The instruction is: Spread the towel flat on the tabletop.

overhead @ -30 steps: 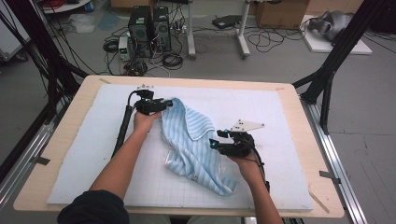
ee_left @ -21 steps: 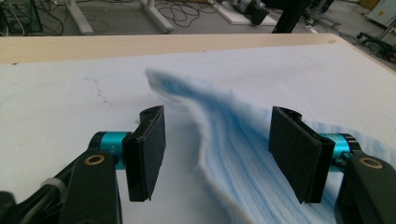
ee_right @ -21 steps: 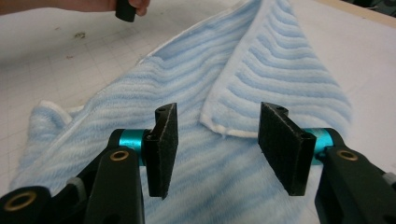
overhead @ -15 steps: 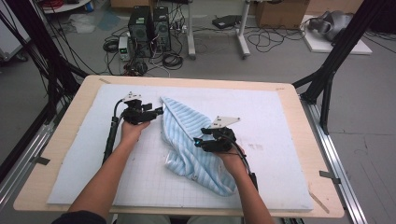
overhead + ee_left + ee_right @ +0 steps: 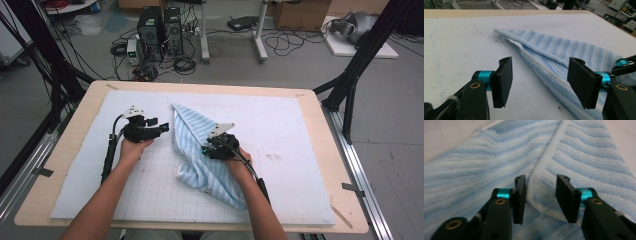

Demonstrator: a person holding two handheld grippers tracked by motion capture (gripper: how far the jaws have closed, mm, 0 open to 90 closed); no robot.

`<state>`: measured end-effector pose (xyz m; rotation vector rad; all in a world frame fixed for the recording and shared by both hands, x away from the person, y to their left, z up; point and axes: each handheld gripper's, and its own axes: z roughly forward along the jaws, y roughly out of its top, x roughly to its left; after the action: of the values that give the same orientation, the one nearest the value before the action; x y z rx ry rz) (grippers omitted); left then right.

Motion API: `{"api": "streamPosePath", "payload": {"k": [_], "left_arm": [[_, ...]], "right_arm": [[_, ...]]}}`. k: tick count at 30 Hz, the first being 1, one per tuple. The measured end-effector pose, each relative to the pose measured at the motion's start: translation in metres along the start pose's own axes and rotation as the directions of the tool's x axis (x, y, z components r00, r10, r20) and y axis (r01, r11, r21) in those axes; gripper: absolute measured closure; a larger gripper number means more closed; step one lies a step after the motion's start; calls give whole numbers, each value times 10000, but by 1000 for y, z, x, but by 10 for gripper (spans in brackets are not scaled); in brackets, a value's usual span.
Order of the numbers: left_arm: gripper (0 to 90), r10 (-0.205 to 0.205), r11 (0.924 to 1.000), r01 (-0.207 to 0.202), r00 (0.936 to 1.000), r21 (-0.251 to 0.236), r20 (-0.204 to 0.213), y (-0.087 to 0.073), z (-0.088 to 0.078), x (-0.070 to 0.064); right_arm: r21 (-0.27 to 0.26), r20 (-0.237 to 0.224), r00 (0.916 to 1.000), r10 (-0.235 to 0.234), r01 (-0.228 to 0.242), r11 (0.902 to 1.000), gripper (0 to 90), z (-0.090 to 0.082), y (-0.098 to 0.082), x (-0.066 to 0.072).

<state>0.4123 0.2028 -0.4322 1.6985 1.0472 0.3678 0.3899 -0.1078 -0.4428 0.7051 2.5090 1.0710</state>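
On a white padded table [image 5: 300,130], the left gripper [image 5: 162,129] hovers open and empty beside a crumpled blue striped towel [image 5: 200,150] mid-table. The right gripper [image 5: 540,195] has been closing around the towel's hem, not yet pinching. Folding looks barely begun.

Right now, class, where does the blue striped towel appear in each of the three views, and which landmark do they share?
High view: the blue striped towel lies crumpled at the middle of the white mat.
Left gripper view: it runs from upper centre to lower right, past the right jaw.
Right gripper view: it spreads across the picture under the jaws.
Shared landmark: the towel's white hem.
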Motion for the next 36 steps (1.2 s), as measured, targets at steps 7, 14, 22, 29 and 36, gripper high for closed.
{"api": "streamPosePath", "payload": {"k": [7, 14, 22, 29, 36], "left_arm": [[376, 62, 10000, -63, 9999, 73, 115, -5, -2, -6], [377, 340, 9977, -359, 9988, 572, 340, -9, -2, -13], [378, 406, 9977, -434, 9978, 521, 521, -6, -8, -20], [377, 442, 9970, -489, 9960, 599, 777, -5, -10, -25], [365, 350, 9935, -484, 9911, 1028, 1282, -9, -5, -34]], "right_arm": [[-82, 384, 9992, 99, -96, 9999, 839, -3, 5, -17], [-1117, 1170, 9765, 1808, -1680, 9794, 838, -19, 10, -63], [-1138, 2487, 9248, 2880, -2674, 9569, 839, -24, 19, -108], [-1701, 4202, 8120, 4051, -3680, 9141, 744, -33, 13, -123], [-2061, 3392, 8279, 4467, -3979, 8940, 525, -44, 1, -114]]}}
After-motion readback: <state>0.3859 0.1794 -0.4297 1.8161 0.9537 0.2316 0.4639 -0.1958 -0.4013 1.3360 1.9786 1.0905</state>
